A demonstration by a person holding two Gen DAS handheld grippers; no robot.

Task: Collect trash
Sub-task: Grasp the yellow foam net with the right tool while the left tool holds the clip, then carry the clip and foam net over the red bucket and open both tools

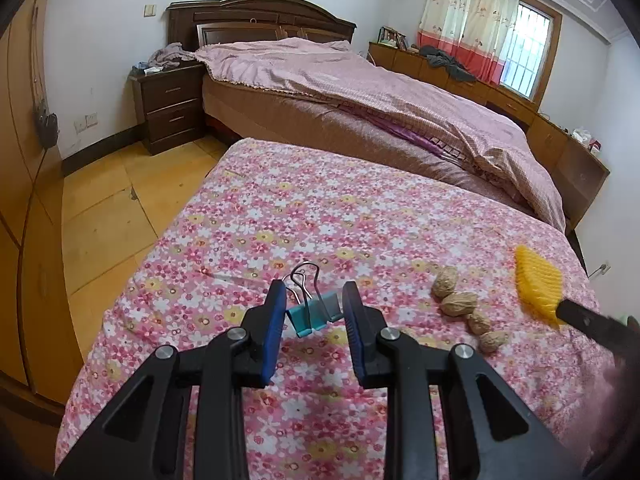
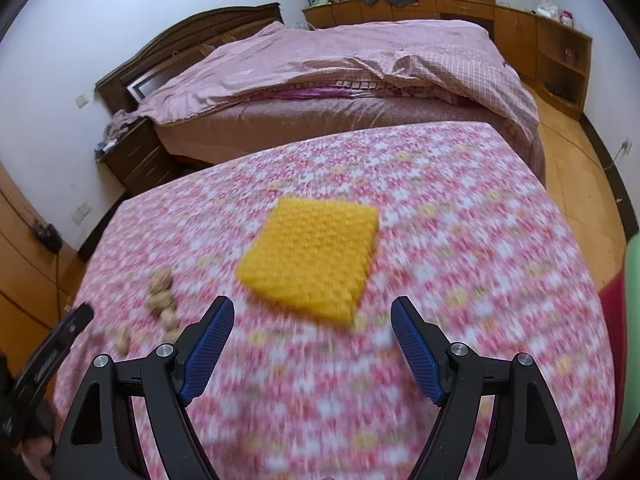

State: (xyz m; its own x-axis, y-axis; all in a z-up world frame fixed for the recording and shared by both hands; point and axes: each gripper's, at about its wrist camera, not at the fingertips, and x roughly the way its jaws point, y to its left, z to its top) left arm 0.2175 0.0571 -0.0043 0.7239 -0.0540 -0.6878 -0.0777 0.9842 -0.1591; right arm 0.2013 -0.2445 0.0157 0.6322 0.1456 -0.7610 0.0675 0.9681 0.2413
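Note:
In the left wrist view my left gripper (image 1: 314, 296) is shut on a teal binder clip (image 1: 314, 310) just above the pink floral cloth (image 1: 280, 216). Several walnuts (image 1: 458, 302) lie in a row to its right. A yellow ribbed pad (image 1: 538, 282) shows at the far right, seeming to be on a black finger of the other gripper. In the blurred right wrist view my right gripper (image 2: 312, 308) is open; the yellow pad (image 2: 310, 264) lies just ahead of its fingers, and the walnuts (image 2: 162, 292) lie to the left.
The floral cloth covers a table whose far edge meets a bed with a pink quilt (image 1: 360, 92). A dark nightstand (image 1: 170, 106) stands at the far left, wooden cabinets (image 2: 520, 24) along the window wall. A green and red object (image 2: 630, 320) sits at the right edge.

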